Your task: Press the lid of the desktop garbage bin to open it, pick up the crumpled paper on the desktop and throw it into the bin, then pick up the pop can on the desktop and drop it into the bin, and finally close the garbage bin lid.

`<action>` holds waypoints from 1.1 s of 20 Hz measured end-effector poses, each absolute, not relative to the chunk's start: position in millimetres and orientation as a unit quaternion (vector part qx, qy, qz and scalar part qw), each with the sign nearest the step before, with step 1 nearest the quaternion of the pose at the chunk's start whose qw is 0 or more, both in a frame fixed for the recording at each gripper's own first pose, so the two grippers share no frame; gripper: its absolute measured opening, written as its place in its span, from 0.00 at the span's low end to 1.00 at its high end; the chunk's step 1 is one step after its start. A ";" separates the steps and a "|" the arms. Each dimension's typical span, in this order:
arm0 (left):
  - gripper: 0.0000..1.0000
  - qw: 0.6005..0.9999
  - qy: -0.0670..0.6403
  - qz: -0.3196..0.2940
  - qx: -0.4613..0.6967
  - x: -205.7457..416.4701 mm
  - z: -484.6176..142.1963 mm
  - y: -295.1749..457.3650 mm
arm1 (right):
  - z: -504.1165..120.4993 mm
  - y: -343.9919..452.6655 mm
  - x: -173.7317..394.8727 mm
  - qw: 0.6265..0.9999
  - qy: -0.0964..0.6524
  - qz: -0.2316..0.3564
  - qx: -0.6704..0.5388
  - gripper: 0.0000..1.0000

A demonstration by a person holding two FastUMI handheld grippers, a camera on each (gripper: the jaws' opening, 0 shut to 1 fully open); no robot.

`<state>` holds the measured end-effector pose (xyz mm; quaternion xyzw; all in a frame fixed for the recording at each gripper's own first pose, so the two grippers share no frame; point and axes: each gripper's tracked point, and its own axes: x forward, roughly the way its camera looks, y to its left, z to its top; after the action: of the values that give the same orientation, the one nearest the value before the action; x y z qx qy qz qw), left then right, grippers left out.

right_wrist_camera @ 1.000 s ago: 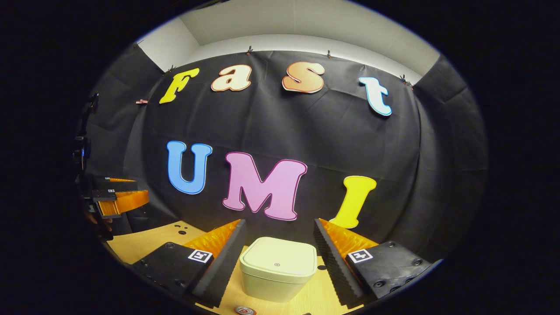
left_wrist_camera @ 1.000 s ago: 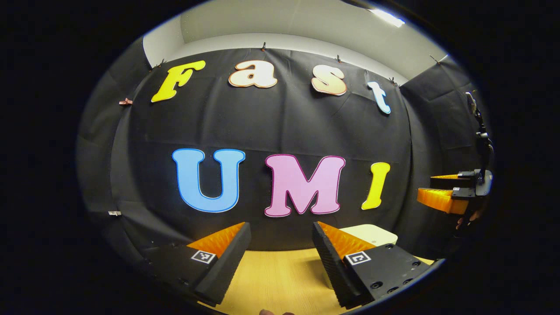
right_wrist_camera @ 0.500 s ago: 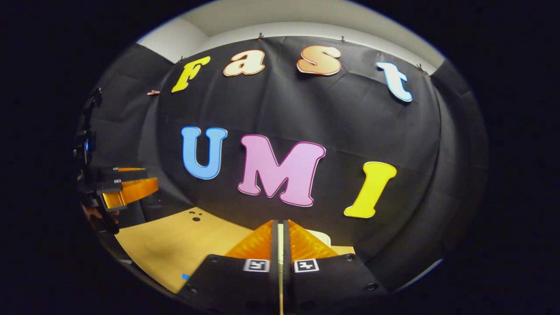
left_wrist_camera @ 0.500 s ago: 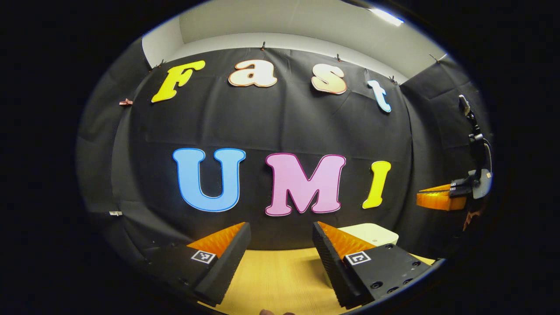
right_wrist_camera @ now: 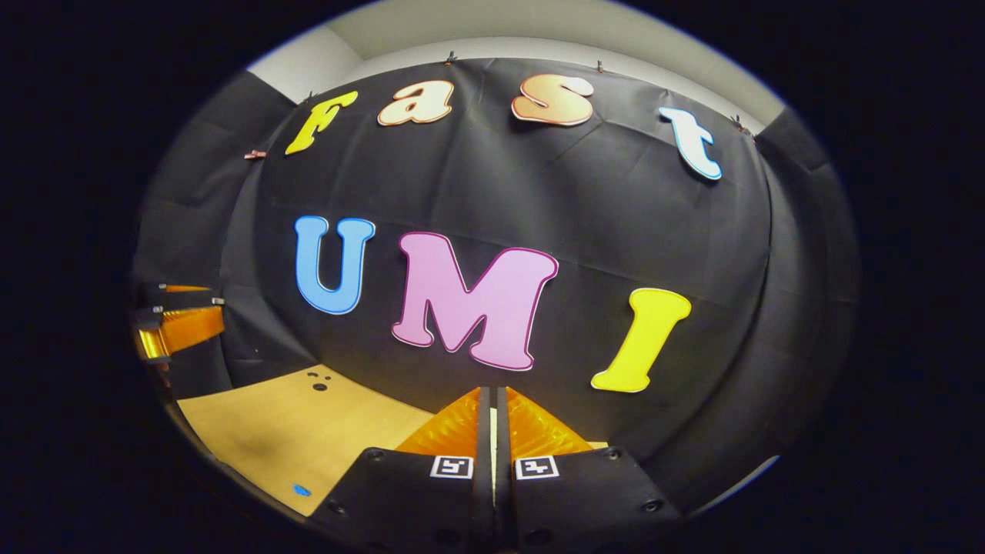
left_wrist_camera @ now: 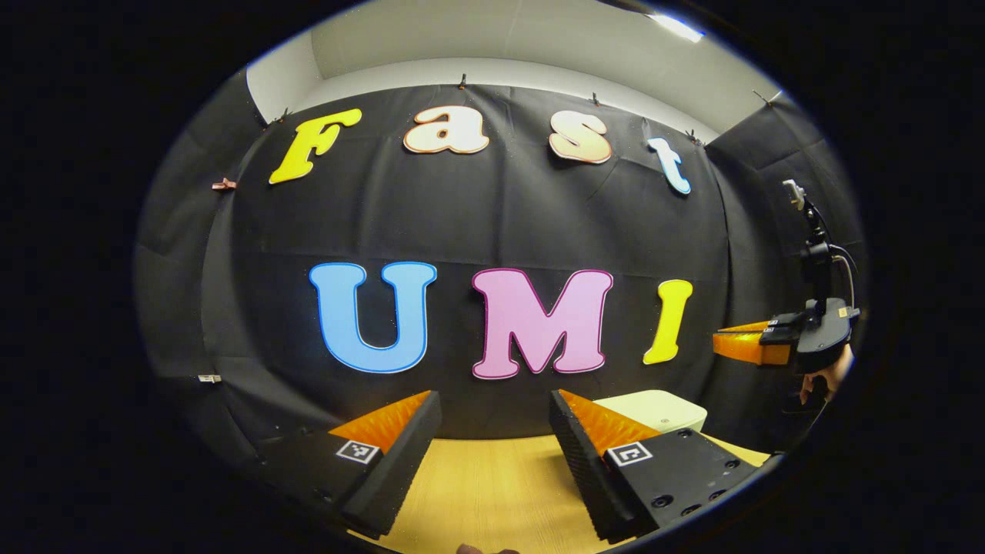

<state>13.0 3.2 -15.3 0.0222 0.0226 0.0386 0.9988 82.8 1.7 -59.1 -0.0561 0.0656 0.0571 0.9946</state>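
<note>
1. In the left gripper view, we see the left gripper (left_wrist_camera: 492, 415) held above the wooden desktop (left_wrist_camera: 492, 492), its jaws spread wide with nothing between them. The garbage bin (left_wrist_camera: 654, 408) stands on the desktop at the back, partly hidden behind one finger, its lid down. Far to the side, the right gripper (left_wrist_camera: 731, 342) hangs in the air above the bin's level, held by a hand (left_wrist_camera: 827, 377); its jaws look pressed together.

2. In the right gripper view, we see the right gripper's two fingers (right_wrist_camera: 462, 423) brought together with hardly a slit between them, gripping nothing. A pale sliver shows through the slit; we cannot tell what it is. The left gripper appears at the far edge over the desktop.
</note>
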 end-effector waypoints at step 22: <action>0.92 0.996 0.046 0.070 0.022 31.9 -36.0 29.3 | -211.9 14.4 128.7 0.978 0.195 0.076 -0.008 0.05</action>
<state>31.9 29.3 -36.0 0.0223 0.0456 0.0704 0.9962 128.7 14.4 -211.9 -0.0075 0.1950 0.0761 0.9778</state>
